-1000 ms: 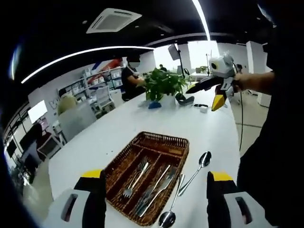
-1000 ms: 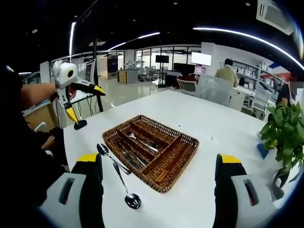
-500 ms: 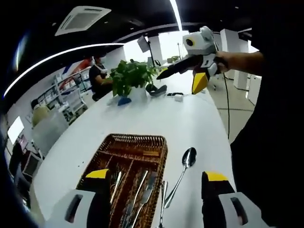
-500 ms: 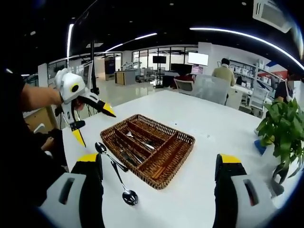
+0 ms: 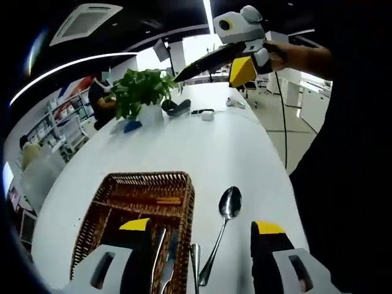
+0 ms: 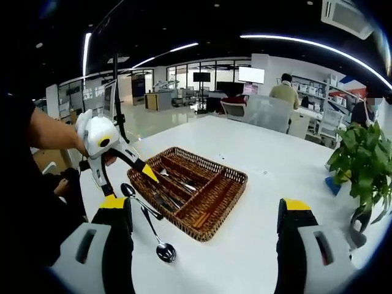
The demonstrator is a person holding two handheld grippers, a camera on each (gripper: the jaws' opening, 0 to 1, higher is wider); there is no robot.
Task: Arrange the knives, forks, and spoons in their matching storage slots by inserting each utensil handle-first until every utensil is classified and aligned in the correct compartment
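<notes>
Your left gripper (image 6: 145, 172) hangs with jaws apart above two spoons (image 6: 142, 208) beside the wicker tray (image 6: 229, 190) — your right gripper (image 6: 205, 236) gapes too, holding nothing.

Left gripper view: a wicker cutlery tray and loose spoons on a white table.

The left gripper (image 5: 202, 245), with its black yellow-tipped jaws set wide apart and nothing between them, rises from the bottom of the frame. Between the jaws lies the brown woven wicker tray (image 5: 138, 196) at lower left, its compartments holding metal utensils whose kinds cannot be told here. Just right of the tray's rim, on the long white table (image 5: 184, 147), lies a silver metal spoon (image 5: 222, 226), bowl toward mid-frame; a second metal handle (image 5: 195, 269) lies between it and the tray. At upper right a hand holds the right gripper (image 5: 229, 46), white-bodied with yellow-tipped jaws apart. A green potted plant (image 5: 138, 92) stands at upper left.
</notes>
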